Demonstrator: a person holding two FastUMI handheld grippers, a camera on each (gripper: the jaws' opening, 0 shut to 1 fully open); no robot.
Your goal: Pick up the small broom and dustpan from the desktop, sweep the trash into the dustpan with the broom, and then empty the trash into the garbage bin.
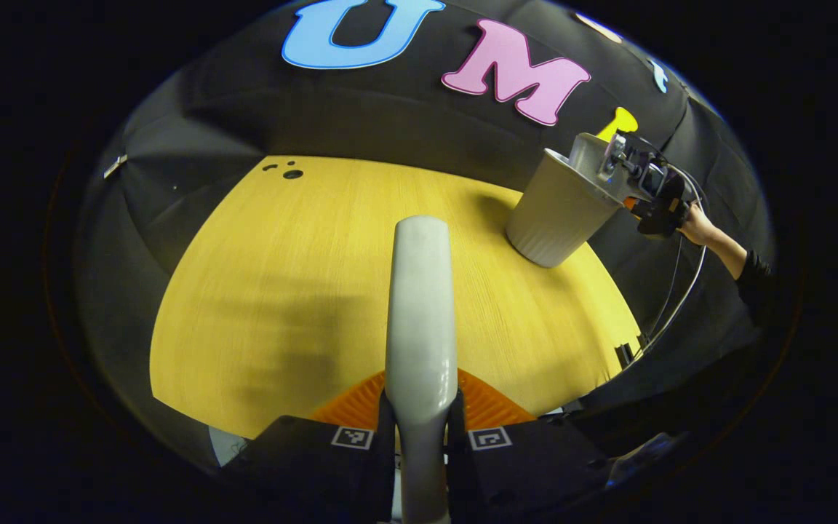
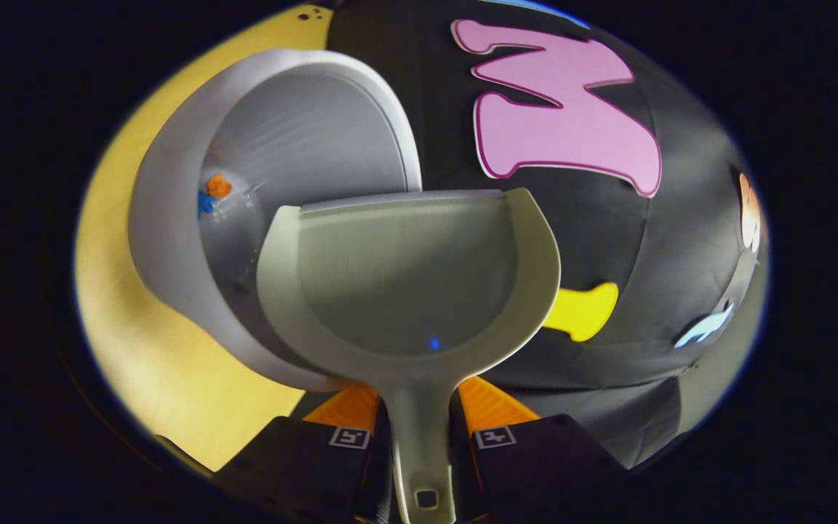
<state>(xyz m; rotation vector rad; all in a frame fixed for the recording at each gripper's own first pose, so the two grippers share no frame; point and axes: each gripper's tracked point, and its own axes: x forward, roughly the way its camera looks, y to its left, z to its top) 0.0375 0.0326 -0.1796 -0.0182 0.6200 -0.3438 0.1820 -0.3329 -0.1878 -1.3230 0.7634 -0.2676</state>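
Left tool [image 1: 420, 407] clamped; right tool [image 2: 419, 426] clamped (held aloft, tilted).

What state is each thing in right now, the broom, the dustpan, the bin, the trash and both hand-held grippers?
Broom: clamped by its handle, held above the desktop.
Dustpan: held by its handle, tipped at the bin's mouth, pan looks empty.
Garbage bin: open, standing on the desktop.
Trash: inside the bin.
Left hand-held gripper: shut on the broom.
Right hand-held gripper: shut on the dustpan.
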